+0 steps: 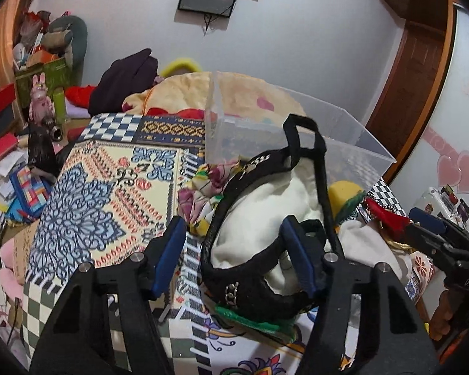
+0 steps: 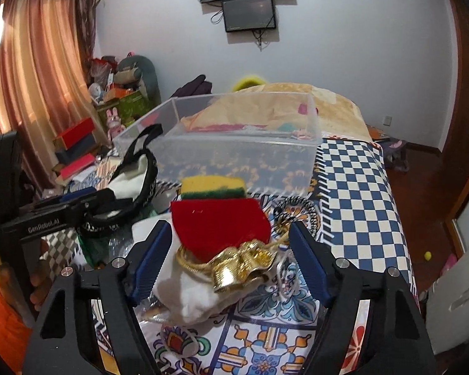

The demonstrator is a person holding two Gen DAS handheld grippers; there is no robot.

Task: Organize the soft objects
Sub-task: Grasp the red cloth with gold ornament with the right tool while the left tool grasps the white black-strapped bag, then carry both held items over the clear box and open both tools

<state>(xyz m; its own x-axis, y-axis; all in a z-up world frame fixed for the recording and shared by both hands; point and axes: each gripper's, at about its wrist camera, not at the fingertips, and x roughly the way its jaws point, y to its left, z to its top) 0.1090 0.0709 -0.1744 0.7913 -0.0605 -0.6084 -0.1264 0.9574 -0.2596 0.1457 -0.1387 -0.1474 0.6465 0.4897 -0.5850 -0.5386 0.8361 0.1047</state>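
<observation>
A black bag with white lining (image 1: 265, 218) lies on the patterned bed cover, its strap loop standing up. My left gripper (image 1: 237, 250) is open around its near left edge; one finger sits inside the bag. It also shows in the right wrist view (image 2: 134, 181), with the left gripper (image 2: 87, 200) at it. My right gripper (image 2: 228, 256) is open over a red felt piece with gold bells (image 2: 219, 228) on a white cloth (image 2: 190, 297). A yellow and green sponge (image 2: 212, 186) lies behind. A clear plastic box (image 2: 234, 143) stands beyond.
A floral cloth (image 1: 203, 193) lies left of the bag, and a green scrub pad (image 1: 250, 318) under it. A folded blanket (image 2: 297, 100) lies behind the box. Clutter, boxes and toys (image 1: 37, 93) crowd the left side. The bed edge drops to the floor on the right (image 2: 422, 218).
</observation>
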